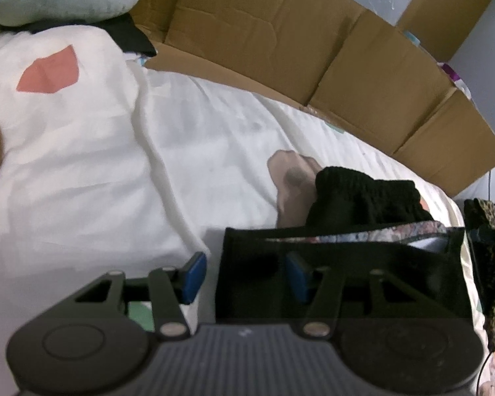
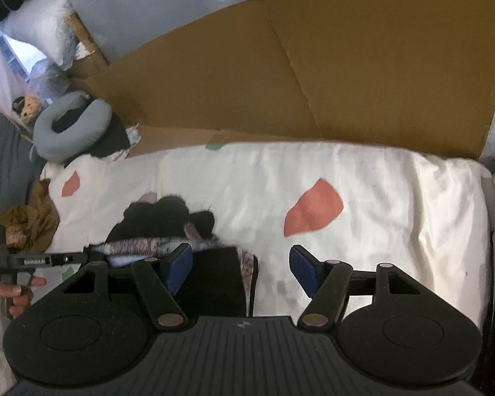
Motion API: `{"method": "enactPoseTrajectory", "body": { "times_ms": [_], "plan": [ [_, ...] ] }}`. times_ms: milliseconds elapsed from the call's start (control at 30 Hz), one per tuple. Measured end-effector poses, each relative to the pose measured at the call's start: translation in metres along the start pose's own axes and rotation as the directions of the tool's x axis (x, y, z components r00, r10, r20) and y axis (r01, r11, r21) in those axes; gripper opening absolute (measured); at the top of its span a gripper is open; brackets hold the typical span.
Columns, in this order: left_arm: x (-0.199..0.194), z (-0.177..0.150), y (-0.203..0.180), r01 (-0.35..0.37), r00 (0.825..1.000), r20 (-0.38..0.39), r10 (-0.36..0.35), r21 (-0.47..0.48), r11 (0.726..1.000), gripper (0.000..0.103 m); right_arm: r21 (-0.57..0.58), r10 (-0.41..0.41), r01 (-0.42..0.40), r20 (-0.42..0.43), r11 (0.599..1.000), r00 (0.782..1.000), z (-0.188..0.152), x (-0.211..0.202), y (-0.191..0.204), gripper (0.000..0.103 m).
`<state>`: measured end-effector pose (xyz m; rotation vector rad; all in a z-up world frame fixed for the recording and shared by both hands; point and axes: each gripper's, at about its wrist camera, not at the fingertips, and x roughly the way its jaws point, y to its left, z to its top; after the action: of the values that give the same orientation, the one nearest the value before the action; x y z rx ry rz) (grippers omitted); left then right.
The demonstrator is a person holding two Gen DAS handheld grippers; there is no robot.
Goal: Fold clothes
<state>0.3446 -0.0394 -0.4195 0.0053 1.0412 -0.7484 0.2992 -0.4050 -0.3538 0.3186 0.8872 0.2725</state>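
Two sets of tongs, left and right, stand spread, pinching nothing, over the black knitted garment on the white bed; I'd pinch both near corners evenly before folding.

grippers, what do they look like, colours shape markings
Both the left gripper and right gripper are matte black plastic: ribbed central body, round discs either side, hinged link arms with silver pivot pins, blue rectangular finger pads. A small pale logo marks each ribbed body. No cables or sleeves visible.
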Motion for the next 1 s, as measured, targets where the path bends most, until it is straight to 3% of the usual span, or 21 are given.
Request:
{"method": "enactPoseTrajectory", "body": {
  "times_ms": [100, 167, 233, 367, 433, 500, 767, 900, 1000],
  "plan": [
    [0.000, -0.003, 0.001, 0.002, 1.000, -0.006, -0.002, 0.009, 1.000, 0.031, -0.015, 0.000, 0.000, -0.038, 1.000, 0.999, -0.009, 0.009, 0.002, 0.072],
    [0.000, -0.004, 0.000, 0.002, 1.000, -0.005, -0.002, 0.016, 1.000, 0.027, -0.029, 0.000, -0.002, -0.060, 1.000, 0.998, -0.013, 0.017, 0.005, 0.062],
    [0.001, -0.005, 0.001, 0.001, 1.000, 0.001, -0.001, 0.013, 1.000, 0.024, -0.040, -0.002, -0.001, -0.078, 0.999, 0.997, -0.014, 0.026, 0.008, 0.044],
    [0.003, -0.005, 0.003, 0.004, 1.000, 0.005, -0.004, -0.007, 1.000, 0.020, -0.054, -0.001, -0.003, -0.075, 0.999, 0.997, -0.011, 0.033, 0.012, 0.032],
    [0.003, -0.005, 0.003, 0.005, 1.000, 0.015, -0.005, -0.007, 1.000, 0.012, -0.061, -0.006, 0.002, -0.068, 0.998, 0.998, -0.008, 0.034, 0.013, 0.014],
    [0.000, -0.005, 0.001, 0.009, 0.999, 0.035, -0.009, 0.002, 1.000, 0.006, -0.064, -0.016, 0.012, -0.055, 0.998, 0.998, -0.006, 0.032, 0.014, 0.005],
    [-0.008, -0.004, 0.001, -0.006, 0.993, 0.115, 0.007, -0.010, 1.000, 0.002, -0.014, -0.063, 0.063, -0.003, 0.998, 0.998, -0.002, 0.025, 0.007, 0.004],
    [-0.003, -0.003, 0.002, -0.014, 0.995, 0.099, 0.015, -0.009, 1.000, 0.002, -0.004, -0.072, 0.071, -0.022, 0.997, 0.997, -0.003, 0.034, 0.005, 0.004],
    [0.001, -0.003, 0.001, -0.023, 0.997, 0.074, 0.023, -0.005, 1.000, 0.009, 0.004, -0.067, 0.067, -0.062, 0.998, 0.996, -0.005, 0.045, 0.004, 0.006]
  ]
}}
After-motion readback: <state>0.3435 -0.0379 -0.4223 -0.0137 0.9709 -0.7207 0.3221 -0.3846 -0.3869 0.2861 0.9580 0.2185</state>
